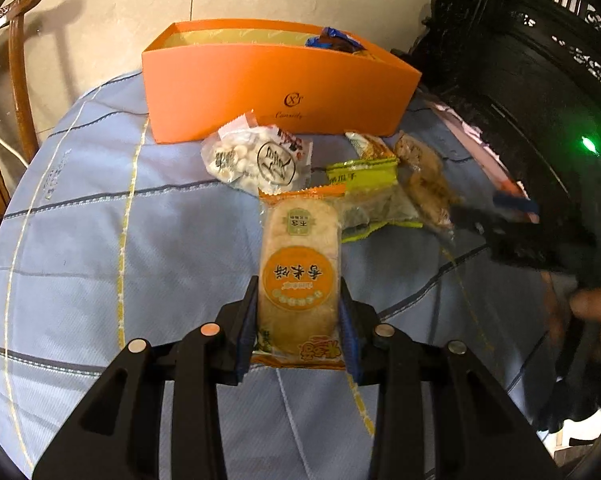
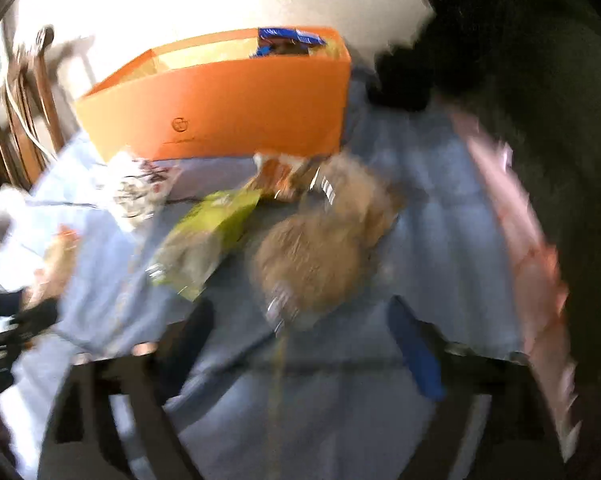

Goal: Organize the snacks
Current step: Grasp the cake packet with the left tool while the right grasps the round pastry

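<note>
My left gripper is shut on an orange rice cracker packet, held over the blue checked cloth. Beyond it lie a white candy bag, a green snack packet and a clear packet of brown pastry. The orange box stands at the back with a blue wrapper inside. The right wrist view is motion-blurred: my right gripper is open and empty just before the brown pastry packet, with the green packet and the orange box beyond.
A wooden chair stands at the left. Dark carved furniture stands at the right. A pink packet lies at the table's right edge. The right gripper also shows in the left wrist view, beside the pastry packet.
</note>
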`<act>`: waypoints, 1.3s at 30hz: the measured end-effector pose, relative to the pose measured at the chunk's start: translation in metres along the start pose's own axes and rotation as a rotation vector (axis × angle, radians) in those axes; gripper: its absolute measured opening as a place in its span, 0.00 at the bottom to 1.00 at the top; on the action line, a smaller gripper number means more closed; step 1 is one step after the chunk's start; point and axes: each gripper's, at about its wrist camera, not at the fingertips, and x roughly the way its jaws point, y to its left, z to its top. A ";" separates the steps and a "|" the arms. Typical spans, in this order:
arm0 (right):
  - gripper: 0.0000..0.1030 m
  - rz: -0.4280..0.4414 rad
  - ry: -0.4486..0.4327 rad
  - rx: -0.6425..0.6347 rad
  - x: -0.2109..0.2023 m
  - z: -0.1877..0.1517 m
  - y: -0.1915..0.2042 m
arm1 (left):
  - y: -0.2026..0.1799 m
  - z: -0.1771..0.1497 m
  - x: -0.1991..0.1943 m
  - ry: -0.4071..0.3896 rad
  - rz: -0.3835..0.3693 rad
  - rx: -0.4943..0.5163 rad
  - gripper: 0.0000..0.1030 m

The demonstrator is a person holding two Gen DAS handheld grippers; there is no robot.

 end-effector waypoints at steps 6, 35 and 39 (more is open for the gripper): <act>0.89 -0.032 0.119 -0.150 0.057 0.013 0.011 | 0.001 -0.009 0.006 0.036 0.026 -0.001 0.34; 0.73 0.208 0.026 -0.096 -0.072 -0.003 0.022 | -0.009 0.032 -0.029 -0.048 0.012 0.000 0.34; 0.96 0.045 -0.003 -0.322 -0.049 -0.008 0.047 | 0.000 0.018 -0.027 -0.014 0.014 -0.011 0.34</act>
